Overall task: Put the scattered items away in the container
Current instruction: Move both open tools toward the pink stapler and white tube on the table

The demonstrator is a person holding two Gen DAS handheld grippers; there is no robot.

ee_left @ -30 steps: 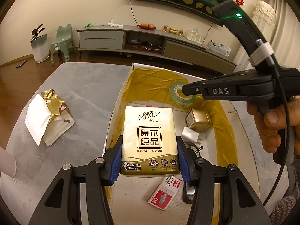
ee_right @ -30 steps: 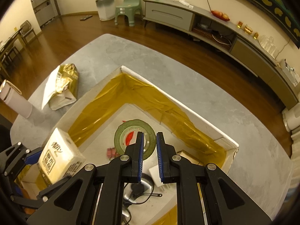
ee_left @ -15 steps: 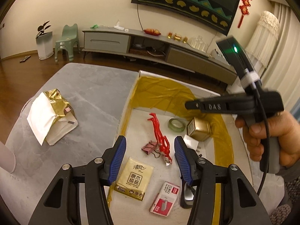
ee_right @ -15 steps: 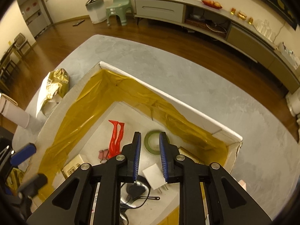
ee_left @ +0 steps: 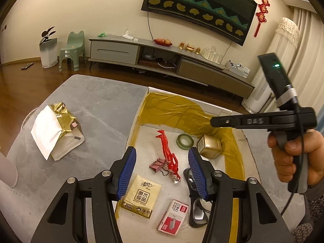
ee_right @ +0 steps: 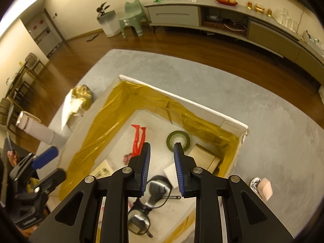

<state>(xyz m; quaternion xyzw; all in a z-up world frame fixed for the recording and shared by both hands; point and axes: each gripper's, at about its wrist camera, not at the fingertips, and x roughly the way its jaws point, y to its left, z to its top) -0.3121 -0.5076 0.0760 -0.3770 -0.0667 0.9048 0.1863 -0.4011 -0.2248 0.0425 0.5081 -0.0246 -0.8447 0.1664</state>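
The white box (ee_left: 183, 95), lined with yellow tape, holds a tissue pack (ee_left: 141, 195), a red figure (ee_left: 168, 154), a green tape roll (ee_left: 184, 140), a gold tin (ee_left: 209, 146), a staples box (ee_left: 173, 216), a pink clip (ee_left: 157, 164) and glasses (ee_left: 195, 202). My left gripper (ee_left: 162, 162) hangs open and empty above the box's near end. My right gripper (ee_right: 162, 158) hovers over the box with a narrow gap and nothing between its fingers. Below it lie the glasses (ee_right: 149, 200), the tape roll (ee_right: 178, 138) and the tin (ee_right: 204, 158).
A crumpled gold-and-white bag (ee_left: 58, 129) lies on the grey table left of the box. A pale pink cup (ee_right: 34, 129) stands near the table's left edge. A pink item with a metal clip (ee_right: 261, 186) lies right of the box. A hand (ee_left: 293, 162) holds the right gripper.
My left gripper opened and let go of the tissue pack, which now lies on the box floor. Both grippers drew back and up, and the right gripper's gap widened a little.
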